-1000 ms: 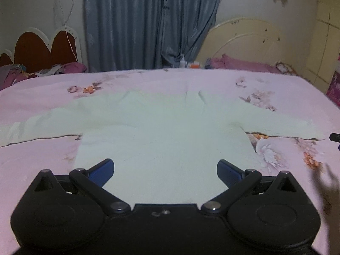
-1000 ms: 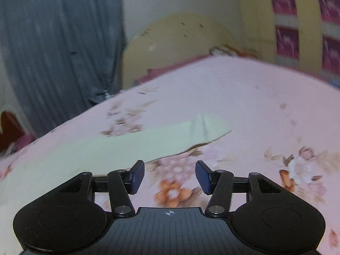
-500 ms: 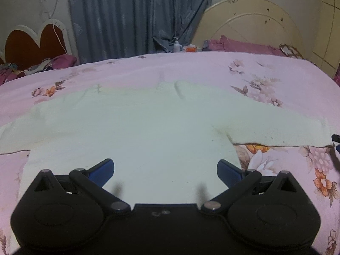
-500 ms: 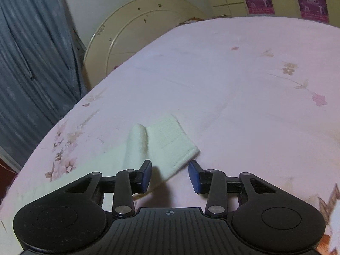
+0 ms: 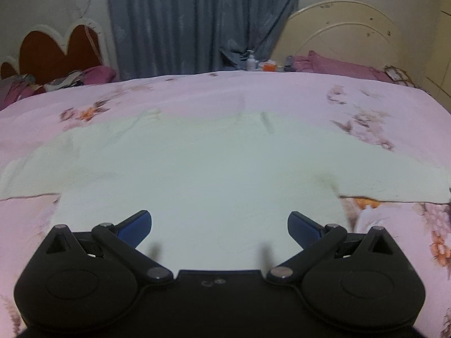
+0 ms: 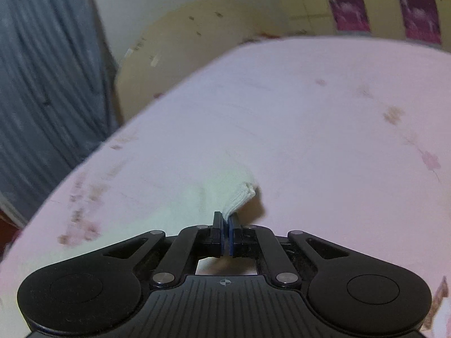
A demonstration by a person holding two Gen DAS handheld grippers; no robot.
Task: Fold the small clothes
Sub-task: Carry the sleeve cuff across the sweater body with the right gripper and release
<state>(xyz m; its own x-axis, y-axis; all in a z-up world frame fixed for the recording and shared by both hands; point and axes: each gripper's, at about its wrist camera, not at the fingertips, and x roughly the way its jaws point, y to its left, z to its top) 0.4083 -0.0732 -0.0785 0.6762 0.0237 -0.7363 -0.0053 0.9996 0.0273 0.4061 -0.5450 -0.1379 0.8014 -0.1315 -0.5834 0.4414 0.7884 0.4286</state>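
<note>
The pale cream top (image 5: 214, 169) lies spread flat on the pink floral bed (image 5: 352, 104), body toward the camera and sleeves out to both sides. Its right sleeve cuff (image 6: 239, 194), which half a second ago lay flat between parted fingers, is now pinched and lifted off the sheet by the right gripper (image 6: 226, 226), its jaws pressed together on the ribbed edge. The left gripper (image 5: 219, 222) hangs over the garment's lower body with jaws spread wide and holding nothing, much as before. Behind the bed hang grey-blue curtains (image 5: 197, 22).
</note>
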